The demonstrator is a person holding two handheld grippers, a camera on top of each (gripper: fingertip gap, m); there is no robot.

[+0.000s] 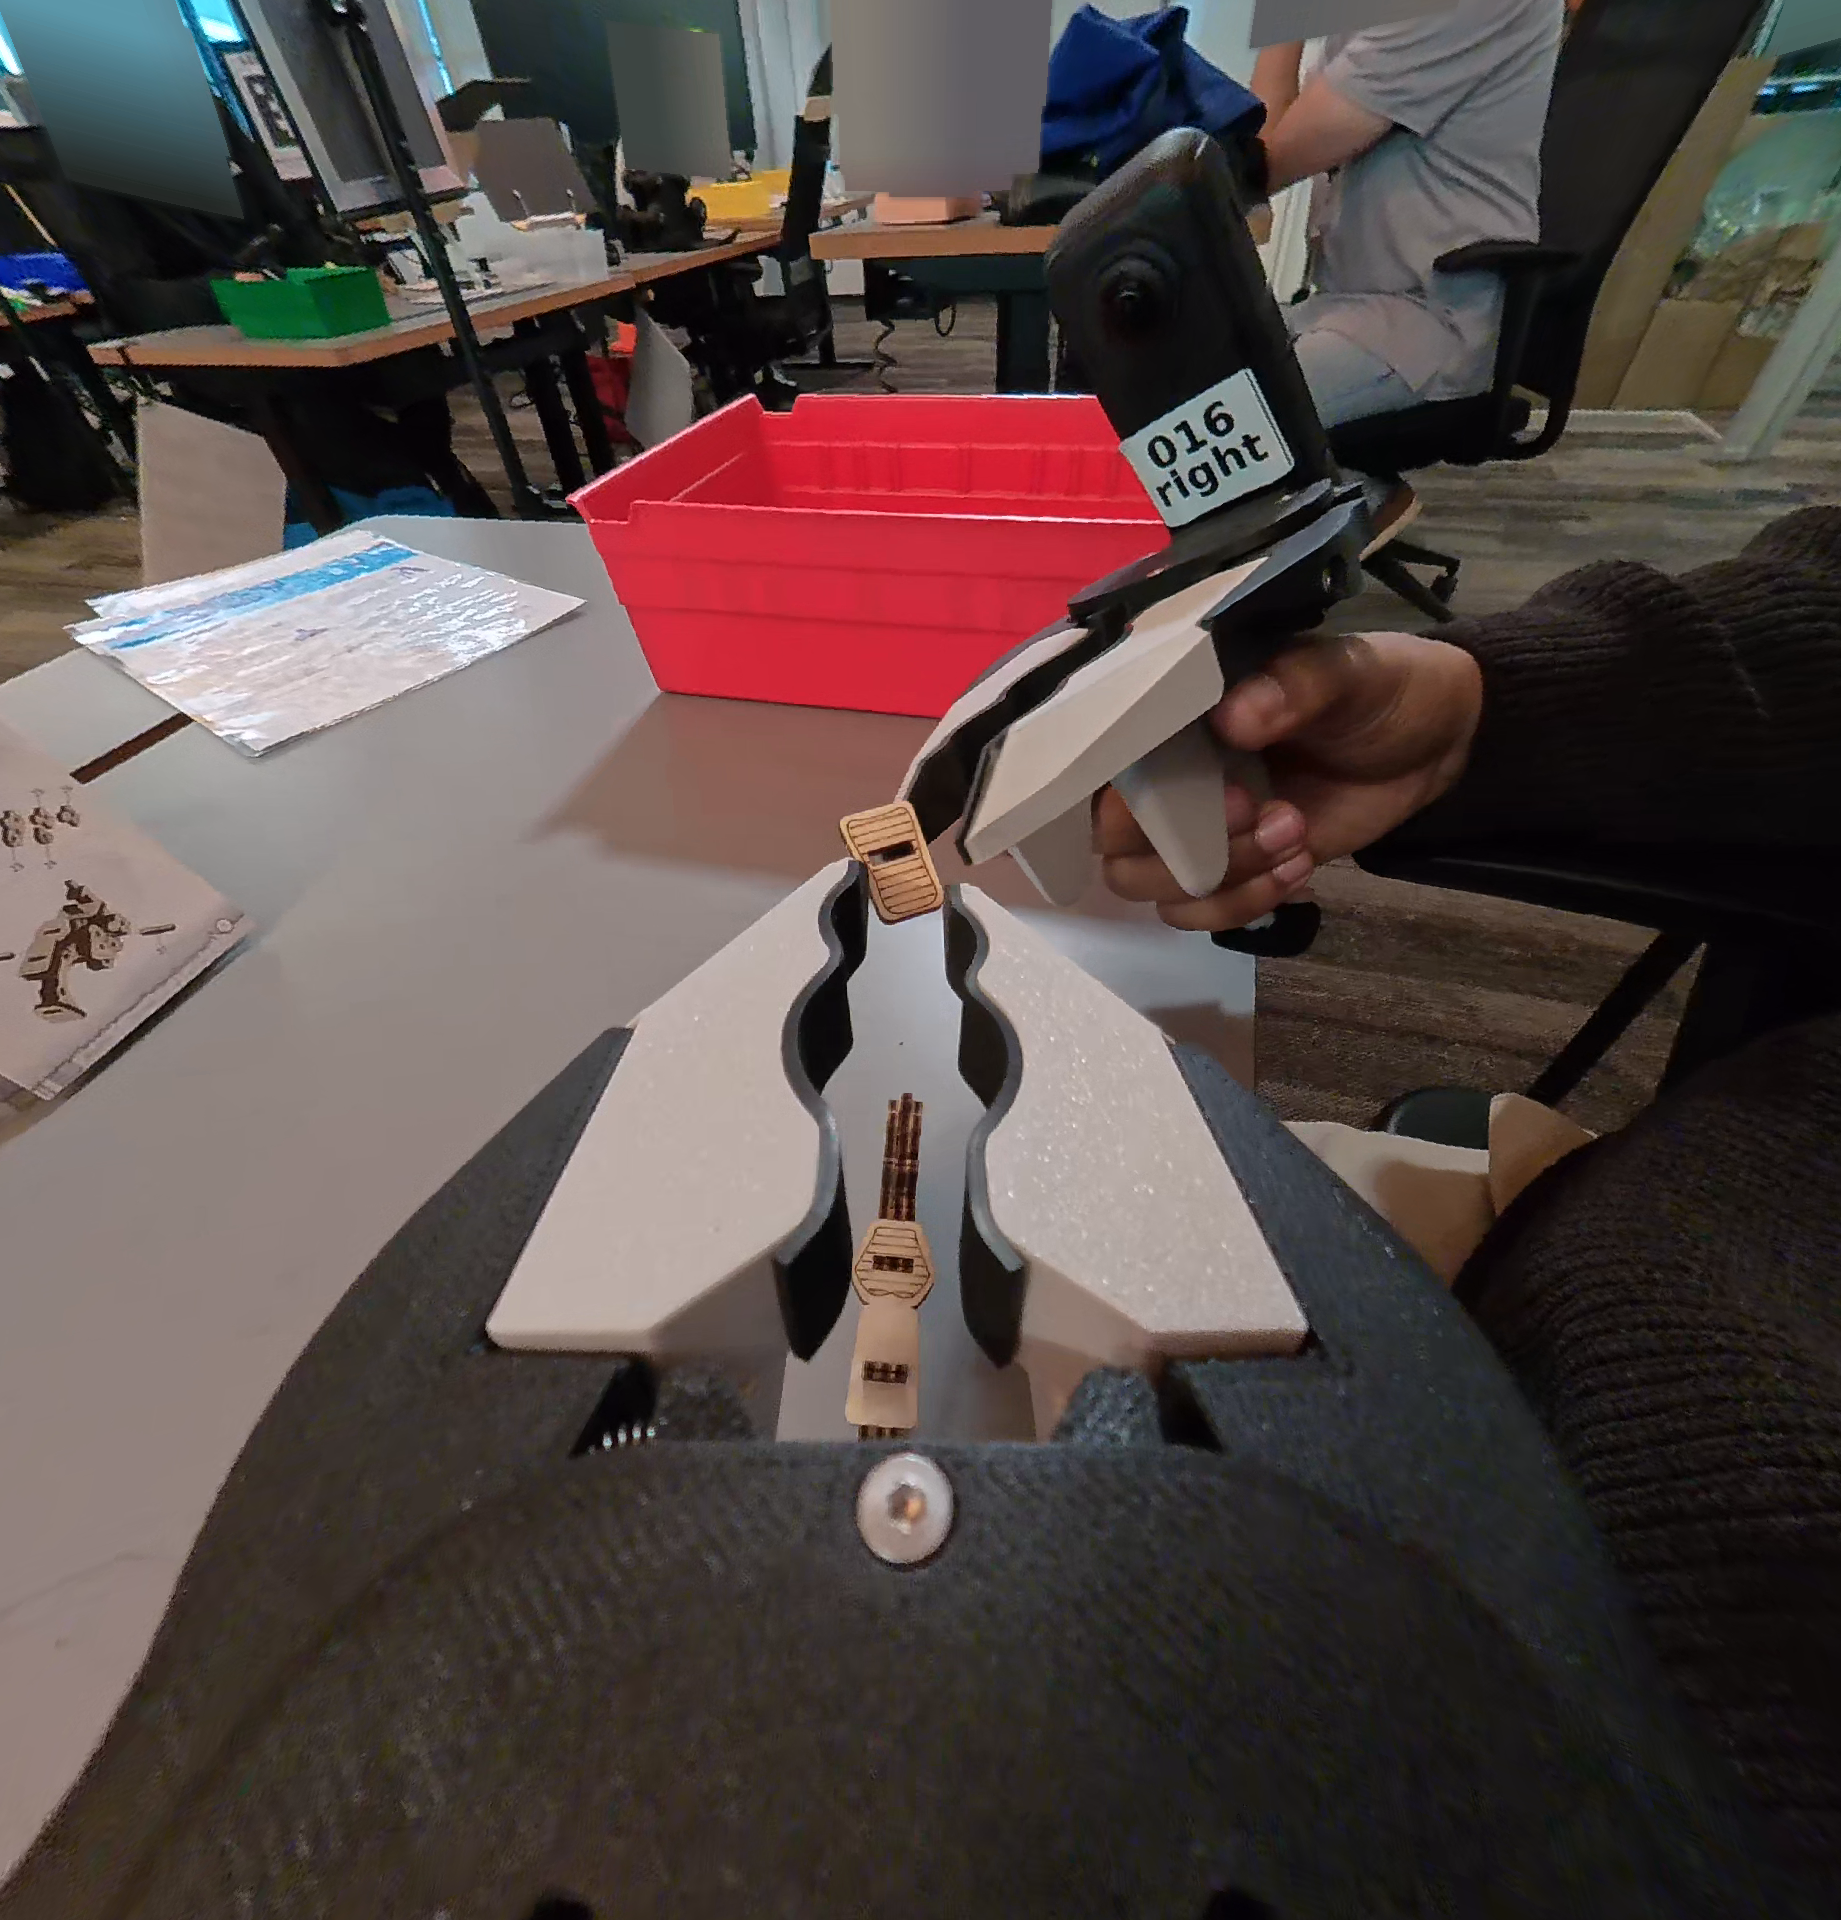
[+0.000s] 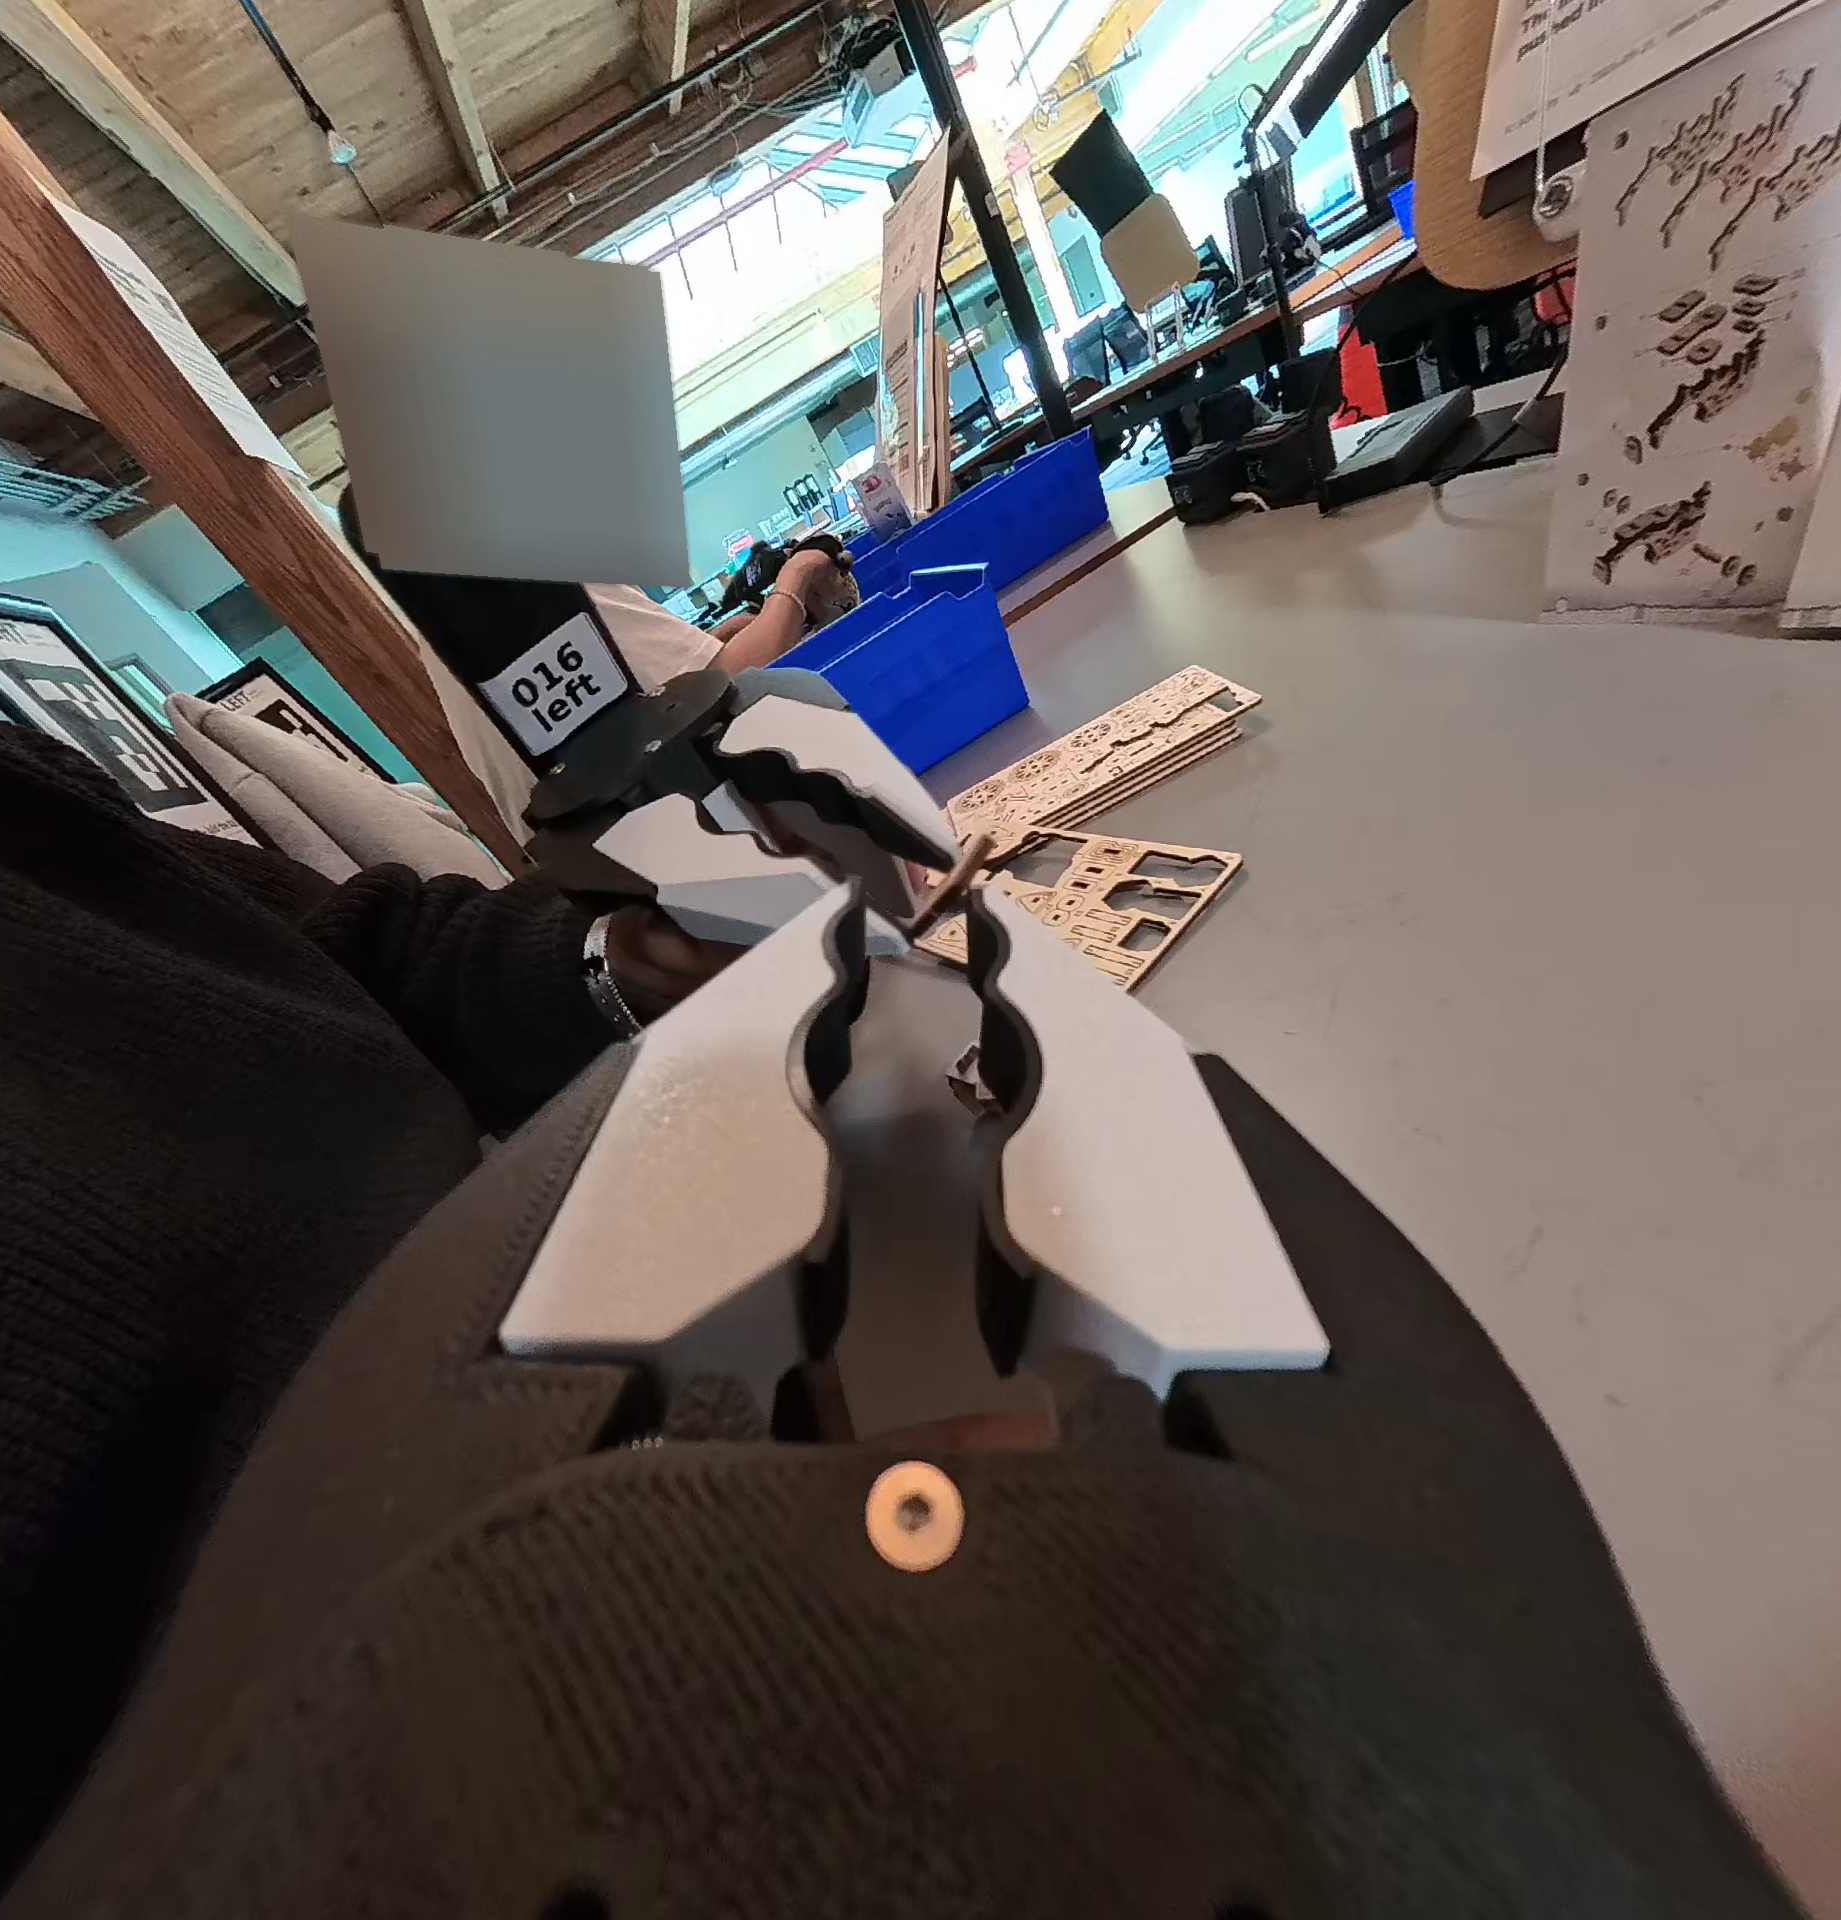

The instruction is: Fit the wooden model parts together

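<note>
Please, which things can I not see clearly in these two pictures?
Left wrist view: the right hand-held gripper covers its contact with the small wooden piece.
Left wrist view: the wooden assembly has its near end behind the left hand-held gripper.
Right wrist view: that piece is edge-on, shape unreadable.

White printed stickers are showing on the right gripper and left gripper, and printed sheets are lying on the table.

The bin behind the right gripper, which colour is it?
Red bin; the left wrist view shows it best.
</note>
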